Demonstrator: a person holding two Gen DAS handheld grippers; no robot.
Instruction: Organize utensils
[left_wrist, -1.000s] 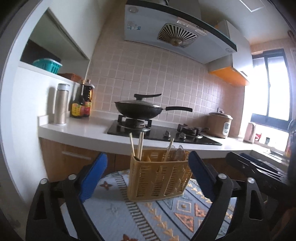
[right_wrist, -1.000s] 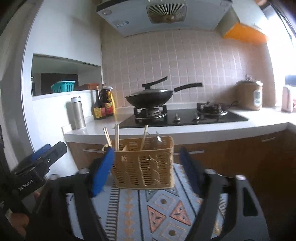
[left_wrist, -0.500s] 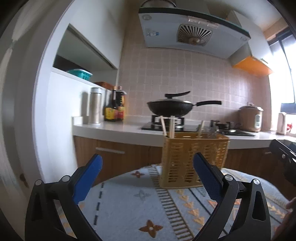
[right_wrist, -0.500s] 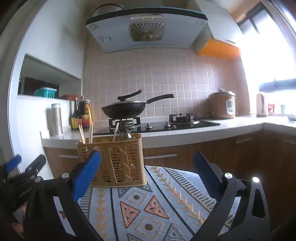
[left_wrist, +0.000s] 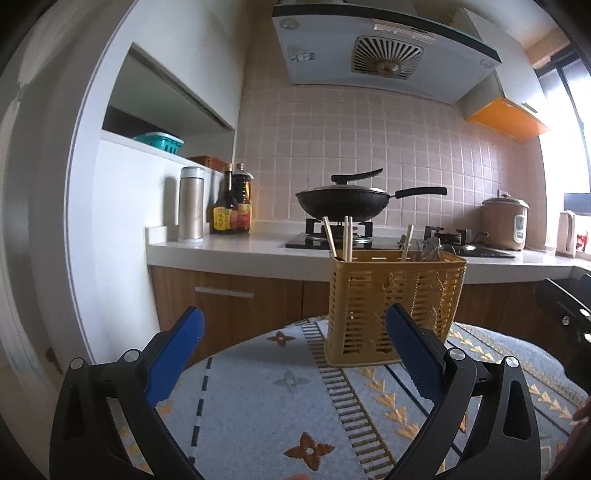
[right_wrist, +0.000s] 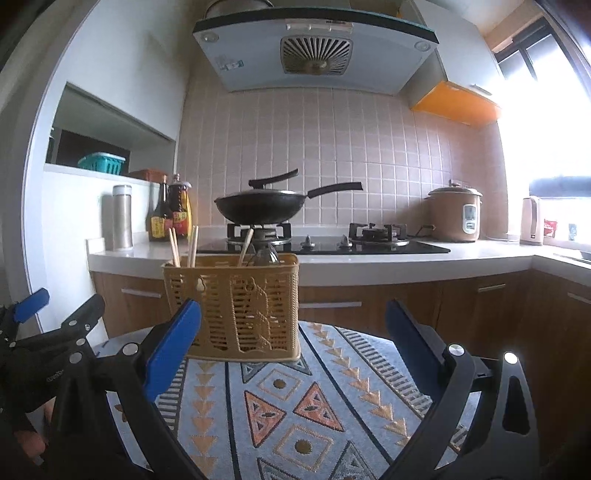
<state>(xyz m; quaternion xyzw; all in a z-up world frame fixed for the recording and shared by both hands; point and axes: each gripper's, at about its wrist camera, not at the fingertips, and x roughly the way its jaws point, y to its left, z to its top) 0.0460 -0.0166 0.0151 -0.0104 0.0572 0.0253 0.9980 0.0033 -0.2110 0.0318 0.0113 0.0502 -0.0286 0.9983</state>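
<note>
I see the yellow basket (left_wrist: 395, 306) standing upright on the patterned cloth (left_wrist: 280, 398) that covers the surface. Chopsticks (left_wrist: 338, 236) and spoons (left_wrist: 432, 247) stick up out of it. My left gripper (left_wrist: 293, 354) has its fingers wide apart and holds nothing. My right gripper (right_wrist: 293, 345) is wide apart too, with nothing in it. The basket sits just ahead of both.

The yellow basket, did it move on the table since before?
Cannot tell. The basket sits at the far edge of the patterned tablecloth as before, in front of the stove; only the cameras pulled back, shifting it in view.
</note>
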